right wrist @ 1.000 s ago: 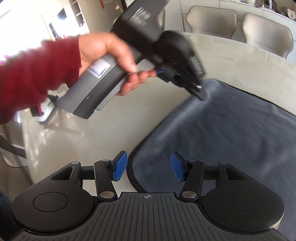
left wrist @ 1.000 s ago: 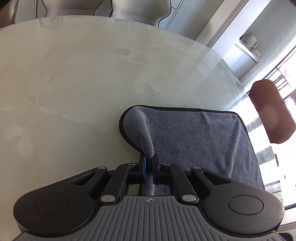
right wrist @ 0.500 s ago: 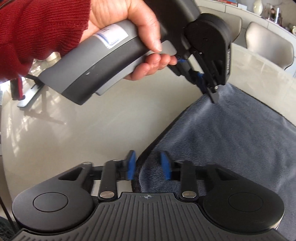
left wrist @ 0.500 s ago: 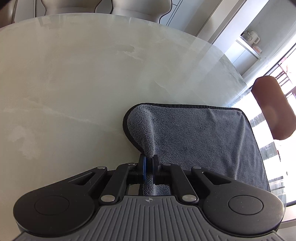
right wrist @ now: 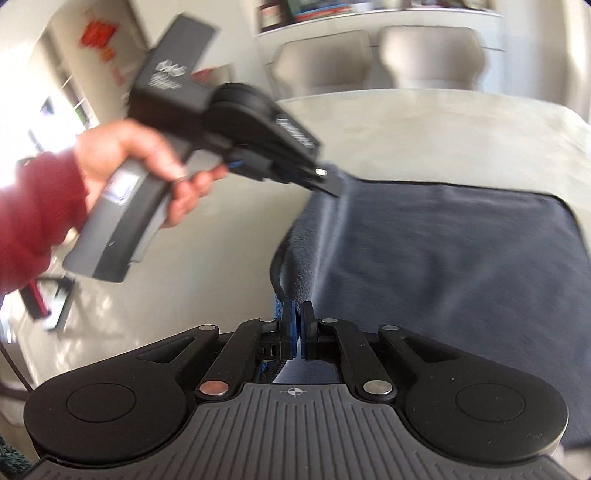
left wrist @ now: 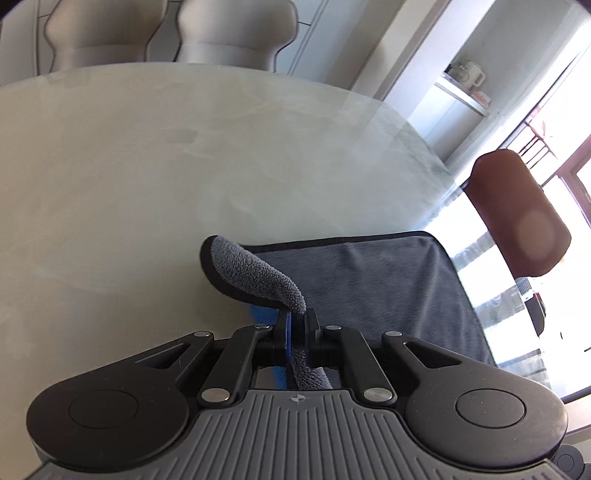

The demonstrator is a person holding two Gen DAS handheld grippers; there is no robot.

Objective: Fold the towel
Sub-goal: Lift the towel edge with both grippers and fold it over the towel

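Grey microfibre towel lies on pale marble table, left edge lifted. Left gripper pinches one corner, right gripper another. Motion blur; grip points partly hidden behind pads.

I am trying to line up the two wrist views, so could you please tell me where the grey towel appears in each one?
Left wrist: towel lower centre-right, its corner pinched in the left gripper.
Right wrist: towel fills the right half, edge pinched in the right gripper.
Shared landmark: the pale chairs beyond the table.
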